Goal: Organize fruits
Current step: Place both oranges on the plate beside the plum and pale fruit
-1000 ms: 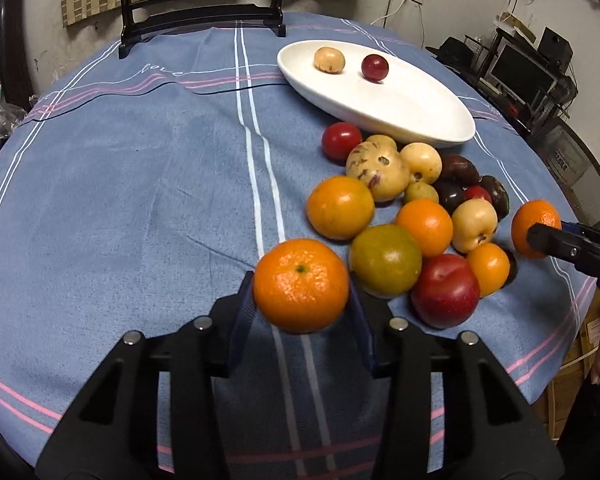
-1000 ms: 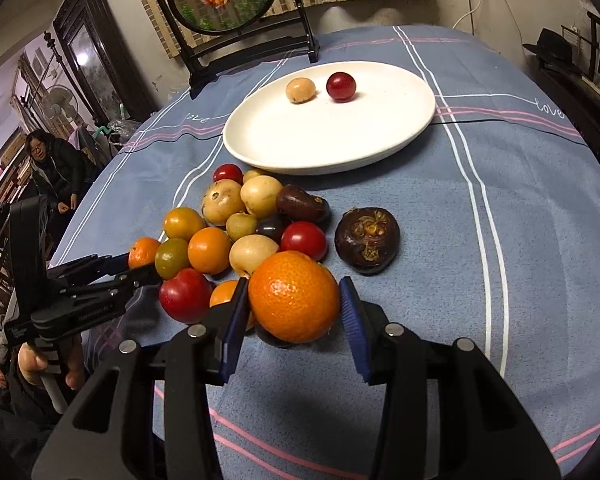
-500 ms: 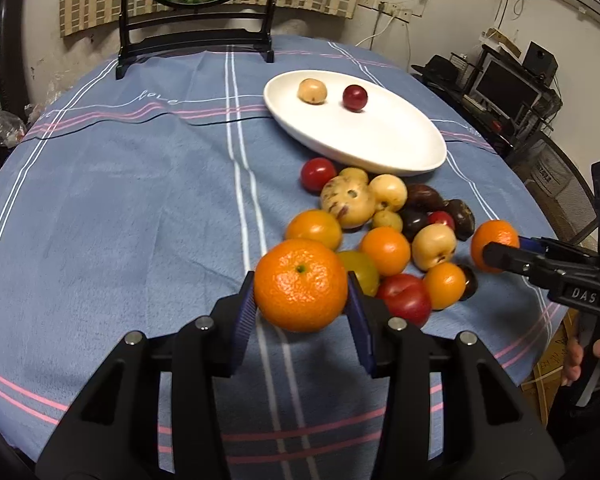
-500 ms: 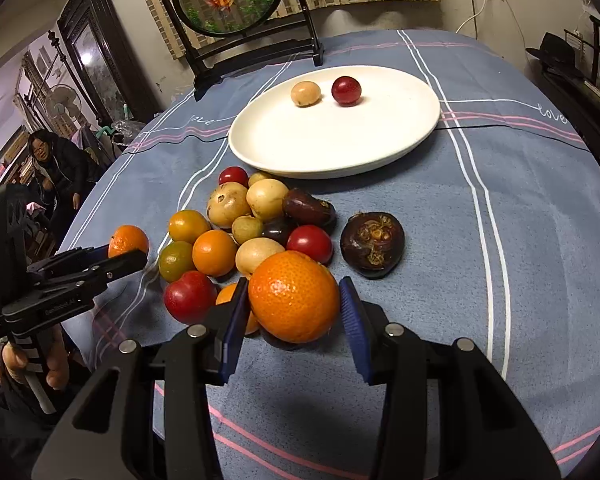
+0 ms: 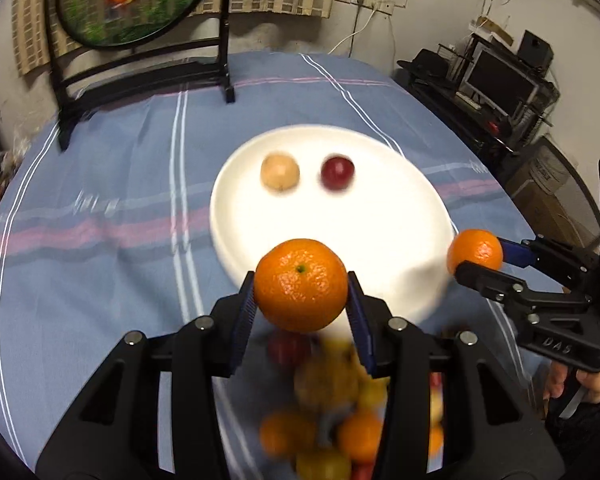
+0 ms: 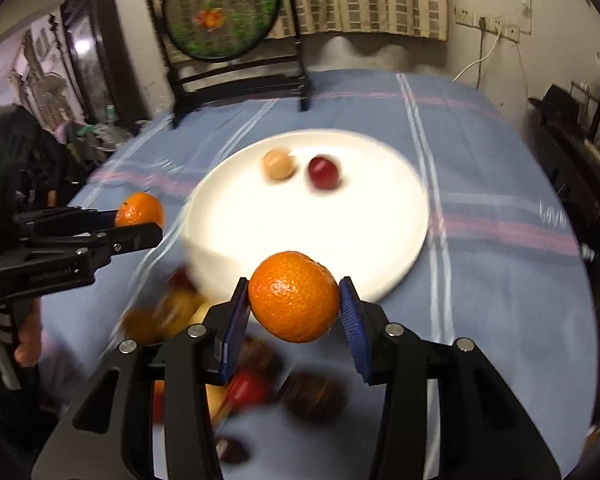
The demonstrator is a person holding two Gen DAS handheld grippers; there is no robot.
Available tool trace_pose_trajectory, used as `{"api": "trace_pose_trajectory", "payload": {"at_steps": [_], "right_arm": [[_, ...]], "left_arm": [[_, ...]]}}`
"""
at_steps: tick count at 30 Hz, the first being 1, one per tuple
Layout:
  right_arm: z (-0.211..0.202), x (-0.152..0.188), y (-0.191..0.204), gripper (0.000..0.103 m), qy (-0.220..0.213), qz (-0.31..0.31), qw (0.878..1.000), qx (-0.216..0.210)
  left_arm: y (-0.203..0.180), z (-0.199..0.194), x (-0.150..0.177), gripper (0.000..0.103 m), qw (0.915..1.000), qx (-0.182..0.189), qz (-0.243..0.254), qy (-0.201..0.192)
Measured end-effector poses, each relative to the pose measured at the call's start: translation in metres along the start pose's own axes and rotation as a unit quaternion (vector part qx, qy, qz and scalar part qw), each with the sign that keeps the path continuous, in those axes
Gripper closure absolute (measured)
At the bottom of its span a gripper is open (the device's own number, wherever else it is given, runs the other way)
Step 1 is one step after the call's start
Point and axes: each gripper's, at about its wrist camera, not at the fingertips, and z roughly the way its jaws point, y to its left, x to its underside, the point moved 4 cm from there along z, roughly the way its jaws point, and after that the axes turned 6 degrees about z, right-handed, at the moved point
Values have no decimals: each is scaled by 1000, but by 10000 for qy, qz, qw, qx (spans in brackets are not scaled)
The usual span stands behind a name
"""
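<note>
Left wrist view: left gripper (image 5: pixel 301 286) clamps an orange (image 5: pixel 301 285) above the white plate's (image 5: pixel 236 184) near rim; right gripper (image 6: pixel 294 297) likewise grips another orange (image 6: pixel 294 296). Both look firm, light, slightly slick; hold across the middle.

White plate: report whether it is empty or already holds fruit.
Not empty. The white plate holds two small fruits side by side: a tan fruit and a dark red fruit. Both oranges remain off it.
</note>
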Motion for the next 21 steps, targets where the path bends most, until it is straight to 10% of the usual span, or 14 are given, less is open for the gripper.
{"api": "trace_pose_trajectory", "payload": {"at_steps": [14, 18, 21], "right_arm": [[117, -75, -44, 58, 544, 296, 9977, 281], [117, -80, -42, 52, 465, 147, 9976, 495], [94, -84, -40, 36, 150, 139, 9982, 557]], "left_arm": [[36, 106, -46, 58, 9980, -167, -176, 585], [42, 92, -54, 29, 9988, -123, -293, 379], [43, 66, -57, 28, 9994, -60, -322, 97]]}}
